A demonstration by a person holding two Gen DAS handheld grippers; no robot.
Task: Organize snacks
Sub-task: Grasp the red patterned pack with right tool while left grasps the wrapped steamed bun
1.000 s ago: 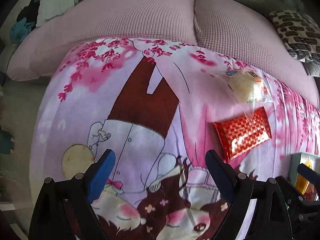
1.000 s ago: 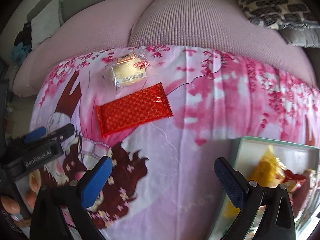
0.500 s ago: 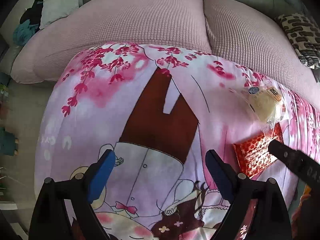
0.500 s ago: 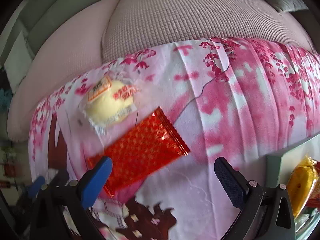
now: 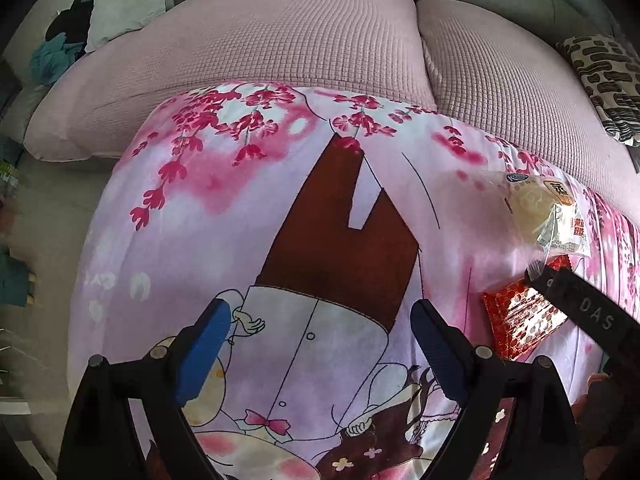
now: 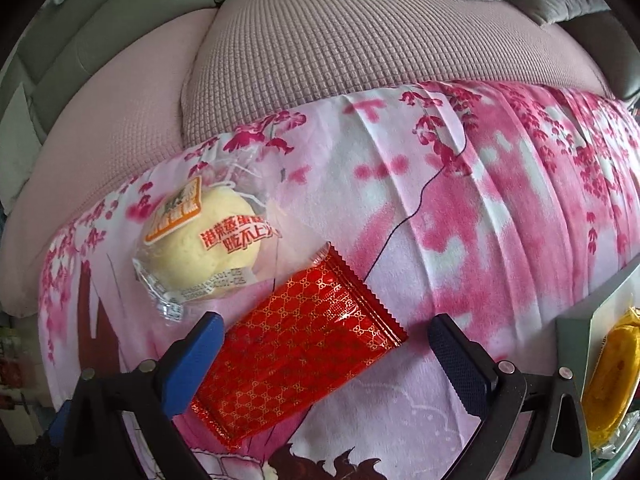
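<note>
Red foil snack packet [image 6: 304,344], gold lattice print, crimped serrated ends, lies flat and diagonal on the pink floral cloth [image 6: 500,216], low end toward lower left, high end toward upper right. Sealed, a bit glossy and wrinkled. Just beside its upper-left edge lies a round pale-yellow bun [image 6: 204,248] in a clear wrapper with an orange label and red Chinese print, sealed, wrapper tail crumpled at lower left. At the right edge a grey-green box [image 6: 572,328] holds a yellow-orange wrapped snack [image 6: 612,384], only partly in view.
</note>
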